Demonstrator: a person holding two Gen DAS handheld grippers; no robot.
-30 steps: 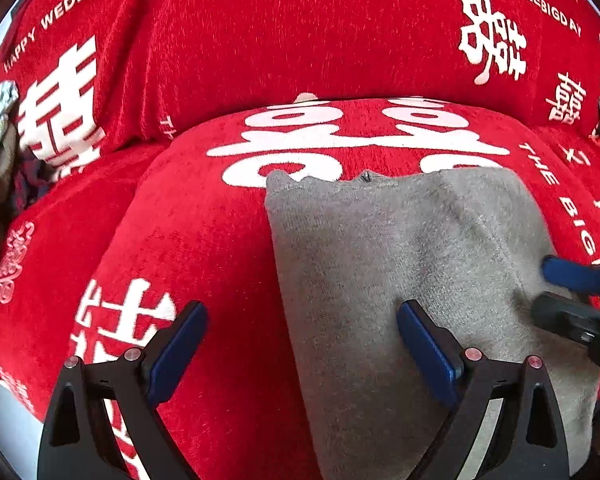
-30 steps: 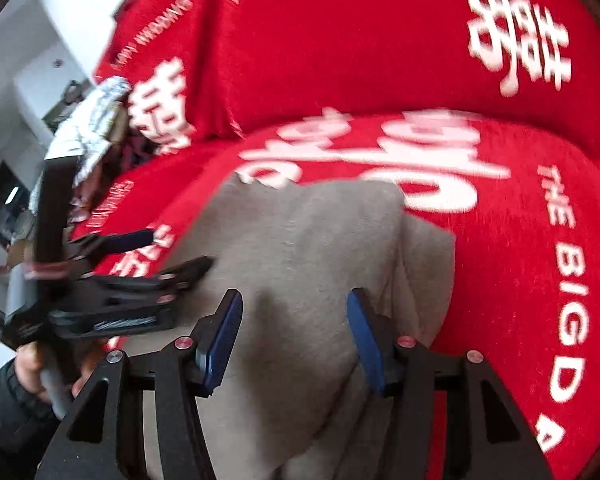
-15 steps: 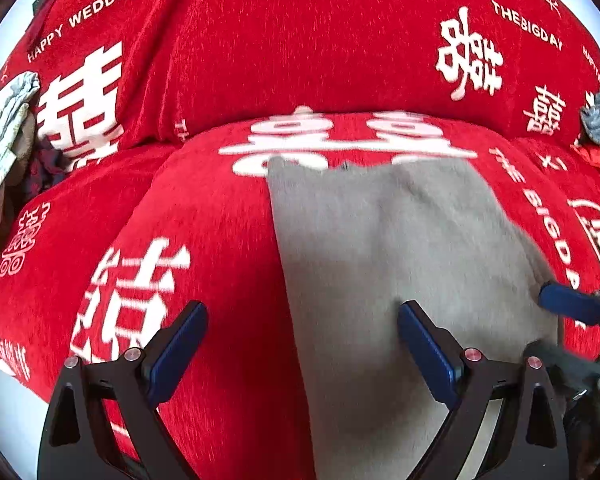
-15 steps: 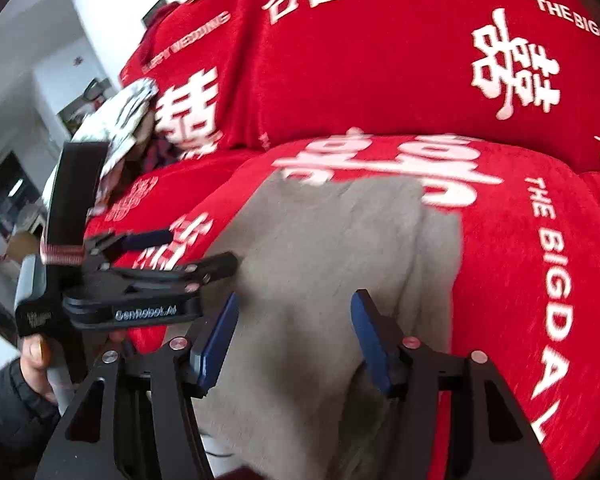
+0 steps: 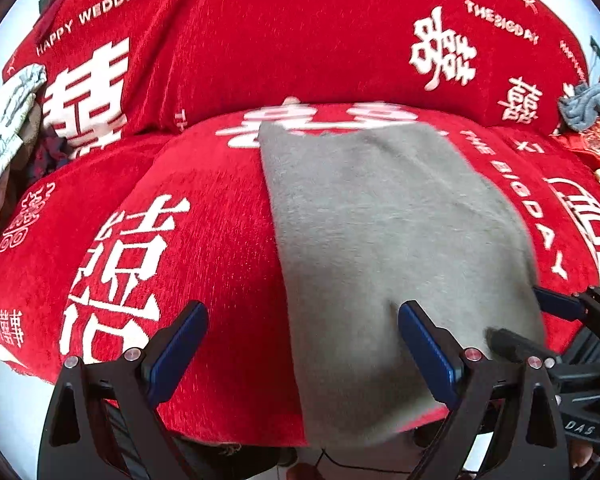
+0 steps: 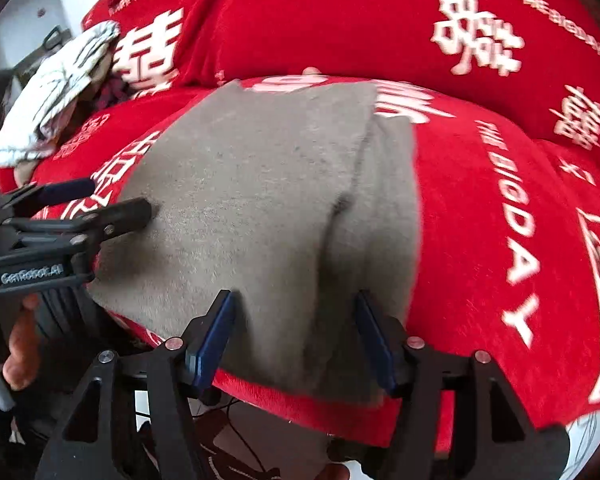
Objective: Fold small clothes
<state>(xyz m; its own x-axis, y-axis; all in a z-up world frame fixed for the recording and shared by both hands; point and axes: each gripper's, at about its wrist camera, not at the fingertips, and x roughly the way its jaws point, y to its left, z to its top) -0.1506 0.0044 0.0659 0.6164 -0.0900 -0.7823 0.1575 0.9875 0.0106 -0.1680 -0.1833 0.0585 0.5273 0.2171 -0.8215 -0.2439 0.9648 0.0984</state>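
Observation:
A grey garment (image 5: 388, 240) lies folded into a long strip on the red sofa seat cushion (image 5: 204, 216), its near end at the cushion's front edge. My left gripper (image 5: 302, 312) hovers open and wide over the garment's left edge, touching nothing. In the right wrist view the garment (image 6: 260, 184) shows a lengthwise fold ridge on its right side. My right gripper (image 6: 294, 298) hangs over its near end; the jaws are opening, with the cloth below them and not pinched. The left gripper (image 6: 104, 200) appears at that view's left, held by a hand (image 6: 20, 344).
A pile of pale striped clothes (image 5: 4, 128) sits on the sofa's left end, and a blue-grey cloth (image 5: 588, 104) lies at the far right. The red backrest (image 5: 300, 40) rises behind the cushion. Below the front edge are floor and cables (image 6: 220, 412).
Both grippers have drawn back toward the cushion's front edge, so the garment looks farther off. The right jaws stand slightly wider. The garment lies flat and has been let go.

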